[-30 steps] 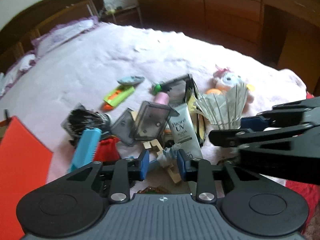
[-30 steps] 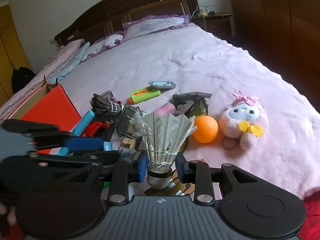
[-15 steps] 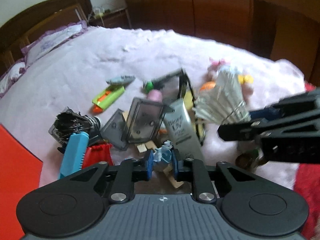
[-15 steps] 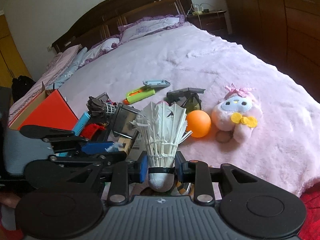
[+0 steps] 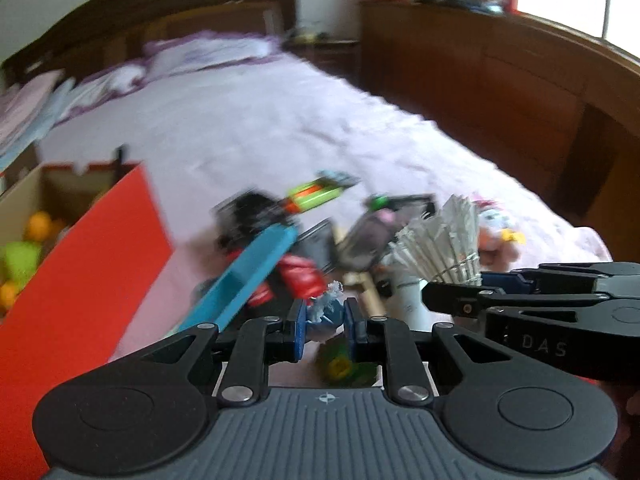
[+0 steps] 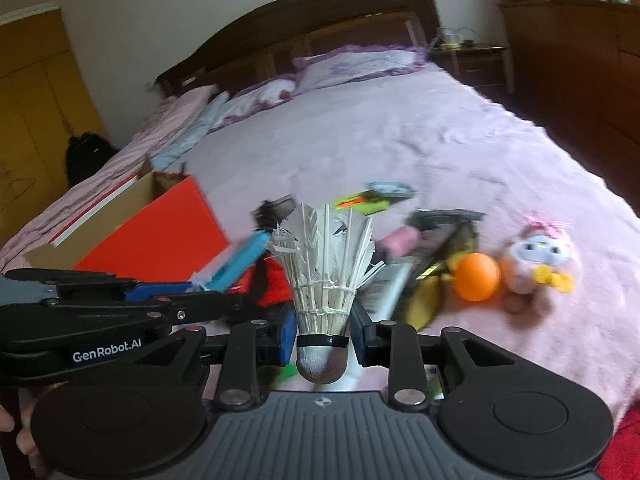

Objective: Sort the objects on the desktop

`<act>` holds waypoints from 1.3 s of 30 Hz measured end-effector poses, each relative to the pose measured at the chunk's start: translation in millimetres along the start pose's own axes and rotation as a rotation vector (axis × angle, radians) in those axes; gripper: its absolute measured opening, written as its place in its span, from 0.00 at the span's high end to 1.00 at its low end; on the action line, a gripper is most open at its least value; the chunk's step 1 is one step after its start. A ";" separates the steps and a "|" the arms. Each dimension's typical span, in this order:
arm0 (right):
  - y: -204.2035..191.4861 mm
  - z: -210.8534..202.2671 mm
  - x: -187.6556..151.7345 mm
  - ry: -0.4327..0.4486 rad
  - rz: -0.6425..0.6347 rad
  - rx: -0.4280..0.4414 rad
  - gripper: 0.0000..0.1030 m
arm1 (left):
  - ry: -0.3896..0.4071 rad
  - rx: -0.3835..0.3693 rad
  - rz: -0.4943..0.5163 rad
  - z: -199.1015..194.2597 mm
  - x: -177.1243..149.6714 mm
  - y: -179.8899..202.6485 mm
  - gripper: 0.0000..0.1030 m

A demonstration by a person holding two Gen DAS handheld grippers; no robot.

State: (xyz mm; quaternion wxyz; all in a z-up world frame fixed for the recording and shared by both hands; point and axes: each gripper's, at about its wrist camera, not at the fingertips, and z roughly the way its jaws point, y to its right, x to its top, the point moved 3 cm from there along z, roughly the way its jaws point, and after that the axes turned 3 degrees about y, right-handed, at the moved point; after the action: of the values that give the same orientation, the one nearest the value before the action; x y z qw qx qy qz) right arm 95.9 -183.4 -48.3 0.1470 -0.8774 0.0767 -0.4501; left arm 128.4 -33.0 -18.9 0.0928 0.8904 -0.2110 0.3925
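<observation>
We have the right gripper (image 6: 323,338) pinching a white feather shuttlecock (image 6: 324,264) low down, at the black band just above its rounded cork, with the feather skirt standing upright ahead of the fingers. That looks like the right place to hold it: the base seems the only firm part, while the feathers are thin and already frayed at the tips, so we judge they would bend or snap under any squeeze. It should weigh almost nothing, so a light pinch is probably enough.

Our left gripper (image 5: 325,322) is pressed together on a small crumpled blue-and-white thing (image 5: 329,308); the blur keeps us from telling what it is, though it looks soft and light.

Taking the red-sided cardboard box (image 6: 160,236) as landmark: the shuttlecock is held up just to its right, above the heap of loose objects (image 6: 400,248) lying on the pink bedspread (image 6: 400,140) beside the box. An orange ball (image 6: 478,277) and a plush toy (image 6: 538,260) lie farther right of the box. Inside it we see round orange and green things (image 5: 24,248).
</observation>
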 end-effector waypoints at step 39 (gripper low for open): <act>-257.4 84.6 100.4 -0.074 -0.371 0.329 0.69 | 0.109 0.409 -0.441 -96.0 17.3 -208.3 0.74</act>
State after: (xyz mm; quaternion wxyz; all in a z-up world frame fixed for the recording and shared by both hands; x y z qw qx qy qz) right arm 223.8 49.1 66.3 0.2054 -0.8566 -0.1656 -0.4433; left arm 168.9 179.6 58.8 0.0058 0.8926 0.0759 0.4443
